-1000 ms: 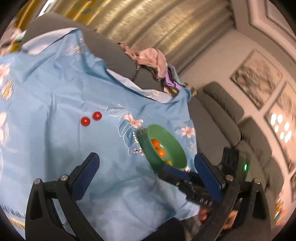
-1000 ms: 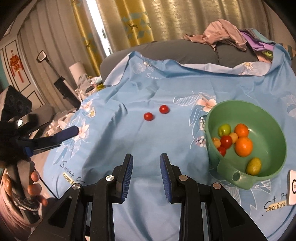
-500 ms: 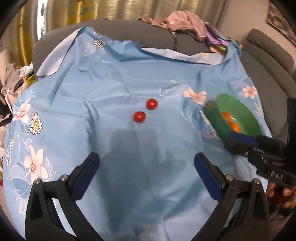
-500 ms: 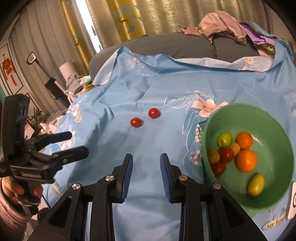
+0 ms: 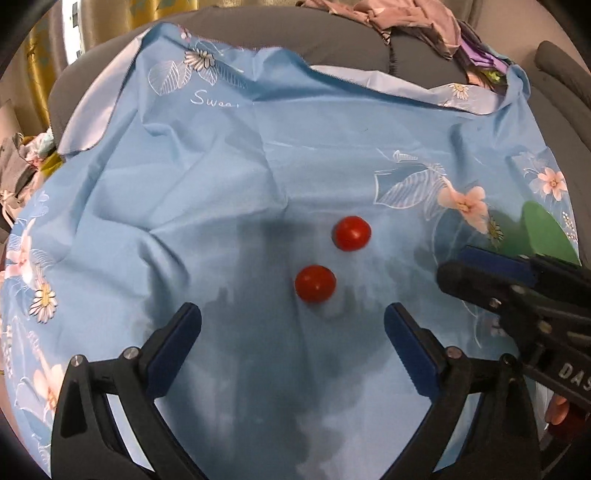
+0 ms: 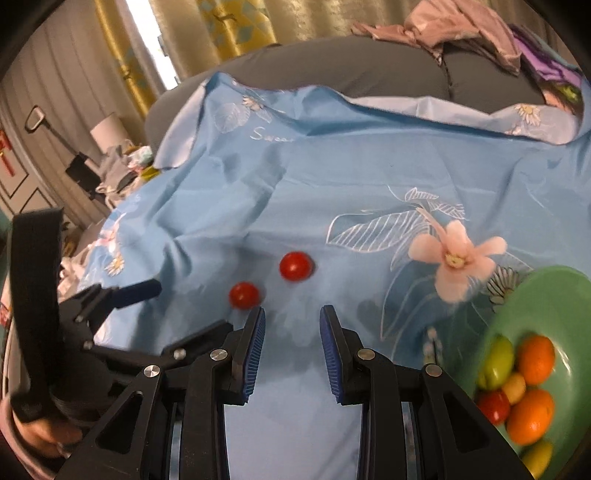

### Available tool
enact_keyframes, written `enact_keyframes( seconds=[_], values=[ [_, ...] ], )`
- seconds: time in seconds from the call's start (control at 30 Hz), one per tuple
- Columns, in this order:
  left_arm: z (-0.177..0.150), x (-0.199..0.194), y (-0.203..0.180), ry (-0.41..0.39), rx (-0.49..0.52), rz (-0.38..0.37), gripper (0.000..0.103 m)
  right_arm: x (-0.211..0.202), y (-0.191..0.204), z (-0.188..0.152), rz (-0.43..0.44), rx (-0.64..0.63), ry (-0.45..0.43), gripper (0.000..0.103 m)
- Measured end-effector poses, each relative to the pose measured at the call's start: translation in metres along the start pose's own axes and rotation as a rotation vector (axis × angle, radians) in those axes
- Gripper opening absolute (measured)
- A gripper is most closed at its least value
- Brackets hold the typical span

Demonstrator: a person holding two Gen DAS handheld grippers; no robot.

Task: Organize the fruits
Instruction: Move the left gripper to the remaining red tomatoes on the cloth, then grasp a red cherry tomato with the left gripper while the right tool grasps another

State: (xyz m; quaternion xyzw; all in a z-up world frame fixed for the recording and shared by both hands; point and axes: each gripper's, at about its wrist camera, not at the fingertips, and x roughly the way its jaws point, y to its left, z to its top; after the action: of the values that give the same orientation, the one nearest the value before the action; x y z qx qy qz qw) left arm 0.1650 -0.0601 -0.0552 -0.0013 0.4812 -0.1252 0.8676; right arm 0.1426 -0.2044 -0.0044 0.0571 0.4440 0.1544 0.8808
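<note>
Two red cherry tomatoes lie on the blue flowered cloth, a near tomato and a far tomato. My left gripper is wide open just short of the near tomato, touching nothing. In the right wrist view the same near tomato and far tomato lie just ahead of my right gripper. Its jaws are shut to a narrow gap with nothing between them. A green bowl at the right holds oranges and several small green, red and yellow fruits.
The cloth is draped over a grey sofa, with a pile of clothes at the back right. The right gripper reaches in from the right edge of the left wrist view, in front of the bowl's rim.
The left gripper swung away from the bowl and came down over the two tomatoes. The right gripper moved toward the tomatoes, and the bowl slid to its view's right edge. Neither gripper's jaws changed.
</note>
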Motion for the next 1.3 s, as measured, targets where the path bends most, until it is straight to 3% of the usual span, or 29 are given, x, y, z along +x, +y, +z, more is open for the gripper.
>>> enact_keyframes(
  seconds=[0.37,0.43,0.57,0.67,0.83,1.1,1.3],
  values=[
    [0.015,0.033,0.007,0.015,0.028,0.025,0.083,0.06,-0.006,0.023,0.011,0.021,0.091,0.031],
    [0.017,0.038,0.007,0.016,0.025,0.02,0.072,0.068,-0.007,0.025,0.014,0.026,0.095,0.031],
    [0.017,0.044,0.01,0.021,0.021,0.015,0.07,0.078,-0.005,0.027,0.031,0.017,0.099,0.031],
    [0.019,0.044,0.011,0.005,0.022,0.017,0.062,0.085,-0.002,0.03,0.014,-0.001,0.104,0.031],
    [0.019,0.044,0.016,-0.01,0.018,0.026,0.043,0.086,0.002,0.033,-0.003,-0.03,0.089,0.031],
    [0.018,0.04,0.026,0.003,-0.025,0.003,0.032,0.081,0.002,0.03,-0.001,-0.017,0.084,0.031],
    [0.008,0.018,0.028,-0.006,-0.044,-0.013,0.031,0.057,0.016,0.02,0.011,-0.04,0.054,0.031]
  ],
)
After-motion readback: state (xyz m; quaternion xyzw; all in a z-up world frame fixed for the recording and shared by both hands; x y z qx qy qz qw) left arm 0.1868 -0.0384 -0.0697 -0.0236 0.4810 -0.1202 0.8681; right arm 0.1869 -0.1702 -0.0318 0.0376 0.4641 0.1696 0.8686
